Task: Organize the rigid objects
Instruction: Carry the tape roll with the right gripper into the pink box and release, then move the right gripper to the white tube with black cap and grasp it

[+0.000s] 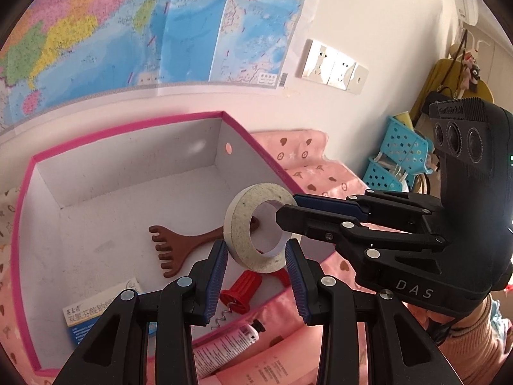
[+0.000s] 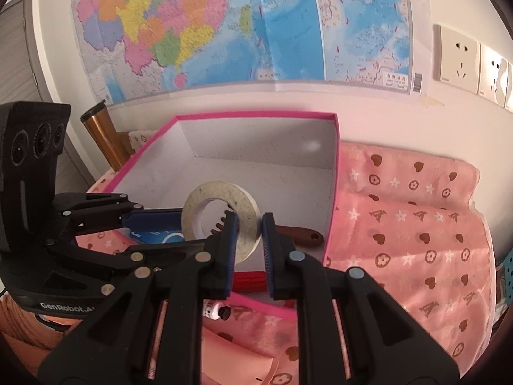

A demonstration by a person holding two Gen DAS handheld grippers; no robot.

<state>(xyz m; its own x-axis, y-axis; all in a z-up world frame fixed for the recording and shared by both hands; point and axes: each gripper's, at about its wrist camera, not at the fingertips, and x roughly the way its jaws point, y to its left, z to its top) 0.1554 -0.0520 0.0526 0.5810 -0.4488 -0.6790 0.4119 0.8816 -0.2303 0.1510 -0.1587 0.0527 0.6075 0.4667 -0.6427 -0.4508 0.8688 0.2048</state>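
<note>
A whitish tape roll [image 1: 239, 224] hangs over the right front part of a white box with a pink rim [image 1: 128, 160]. My left gripper [image 1: 255, 243] is shut on it, with a blue pad on each flat face. My right gripper [image 2: 250, 218] comes in from the right and is shut on the roll's [image 2: 248, 205] wall, one finger through the hole. In the box [image 2: 256, 138] lie a brown wooden comb-shaped scratcher [image 1: 173, 247], a red corkscrew [image 1: 240, 292] and a blue-and-white medicine carton [image 1: 96, 314].
The box rests on a pink patterned cloth [image 2: 400, 224]. A white tube [image 1: 224, 343] lies on the cloth just outside the box's near rim. A wall map [image 2: 240, 25] and sockets [image 2: 458, 54] are behind. Blue perforated baskets [image 1: 397, 150] stand at the right.
</note>
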